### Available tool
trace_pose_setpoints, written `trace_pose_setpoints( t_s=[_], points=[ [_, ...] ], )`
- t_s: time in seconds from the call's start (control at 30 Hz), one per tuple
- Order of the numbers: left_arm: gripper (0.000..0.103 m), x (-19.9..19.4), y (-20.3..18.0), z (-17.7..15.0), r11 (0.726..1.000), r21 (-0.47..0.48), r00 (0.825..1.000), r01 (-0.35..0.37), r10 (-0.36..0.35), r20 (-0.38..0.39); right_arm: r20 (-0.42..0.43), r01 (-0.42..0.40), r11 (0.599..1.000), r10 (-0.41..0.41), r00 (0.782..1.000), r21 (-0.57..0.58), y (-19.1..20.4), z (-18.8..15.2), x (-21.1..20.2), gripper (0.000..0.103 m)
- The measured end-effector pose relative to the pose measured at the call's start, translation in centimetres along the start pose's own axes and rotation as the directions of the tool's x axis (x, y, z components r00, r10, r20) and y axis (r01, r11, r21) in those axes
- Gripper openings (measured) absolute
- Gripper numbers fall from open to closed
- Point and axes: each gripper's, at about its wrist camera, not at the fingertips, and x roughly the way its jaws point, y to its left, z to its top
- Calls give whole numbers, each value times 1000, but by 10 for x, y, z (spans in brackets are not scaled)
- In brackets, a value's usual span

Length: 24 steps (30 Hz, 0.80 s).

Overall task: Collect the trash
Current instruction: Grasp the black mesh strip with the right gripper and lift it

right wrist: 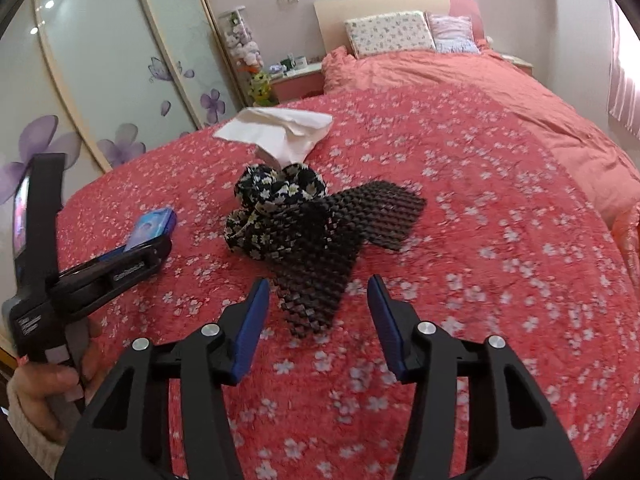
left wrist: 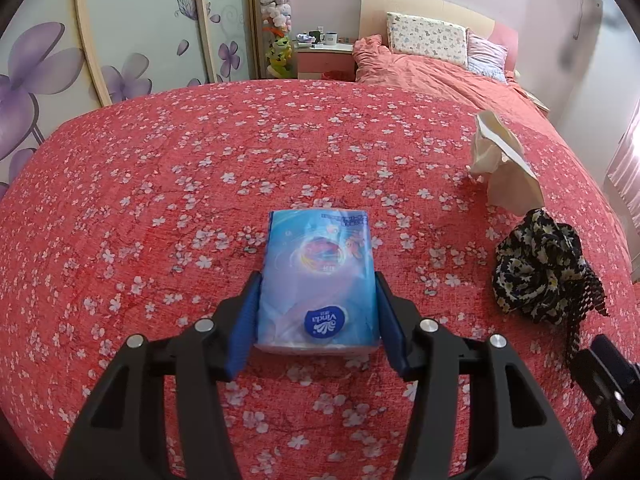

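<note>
Red floral bedspread (left wrist: 160, 200) — left gripper (left wrist: 318, 304) clamped around tissue pack (left wrist: 318, 276), right gripper (right wrist: 316, 304) spread wide above black scarf (right wrist: 316, 232).

This is a home bedroom. A bed (left wrist: 160, 200) under a red floral bedspread fills most of the frame, with pillows (left wrist: 427, 38) against a headboard (left wrist: 400, 0) at upper right. At upper left stand sliding wardrobe doors (left wrist: 132, 32) printed with purple flowers, a clear column of plush toys (left wrist: 275, 0) and a pink nightstand (left wrist: 325, 58) holding mugs.
</note>
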Motion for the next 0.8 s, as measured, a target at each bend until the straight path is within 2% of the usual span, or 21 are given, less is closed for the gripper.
trace_pose_setpoints(
  t_s=[0.27,0.47,0.57,0.8],
  points=[
    [52,0,0,0,1000,-1,1000,0,0,0,-20,37,999,-37,999,-12,8,6,14,51],
    [52,0,0,0,1000,-1,1000,0,0,0,-26,44,999,-44,999,18,-2,7,13,24],
    [53,0,0,0,1000,-1,1000,0,0,0,-18,51,997,-49,999,66,-16,5,7,19],
    [54,-1,-3,-2,1000,10,1000,-9,9,-1,-7,67,993,-67,998,100,-29,9,6,18]
  ],
)
